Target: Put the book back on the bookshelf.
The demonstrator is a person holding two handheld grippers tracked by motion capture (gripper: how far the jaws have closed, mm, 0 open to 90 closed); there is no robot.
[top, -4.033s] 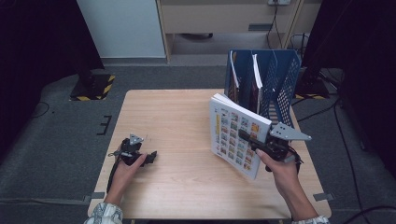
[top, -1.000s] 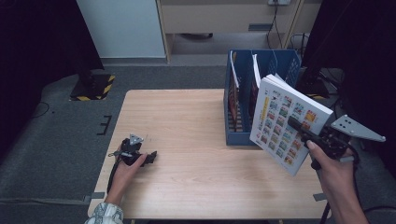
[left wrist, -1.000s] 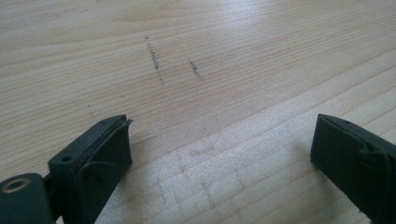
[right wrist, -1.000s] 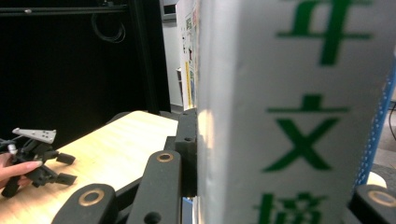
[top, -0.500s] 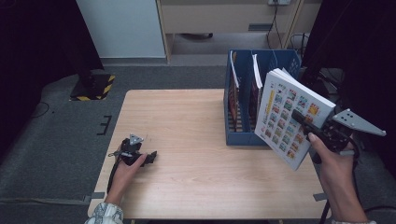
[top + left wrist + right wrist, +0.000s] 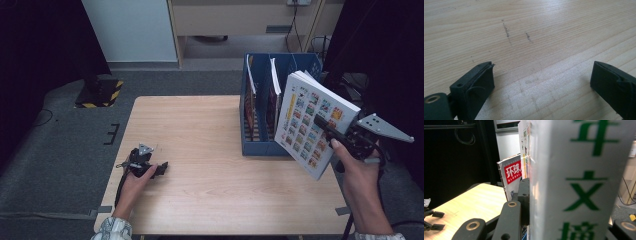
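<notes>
The right tongs (image 6: 334, 136) are clenched on a thick white softcover book with a grid of coloured pictures on its cover (image 6: 312, 125), held tilted in the air just beside the right wall of the blue plastic slotted file rack (image 6: 257, 142).

Risk: the grip sits near one edge, so the heavy book could pivot or slip out. Its lower corner could also catch the rack wall and shove the rack (which already holds thin magazines (image 6: 274, 80)).

The left tongs (image 6: 159, 169) rest released and empty on the pale wood-grain desk (image 6: 200, 130). Grey carpet surrounds it; the room is dark at both sides.
</notes>
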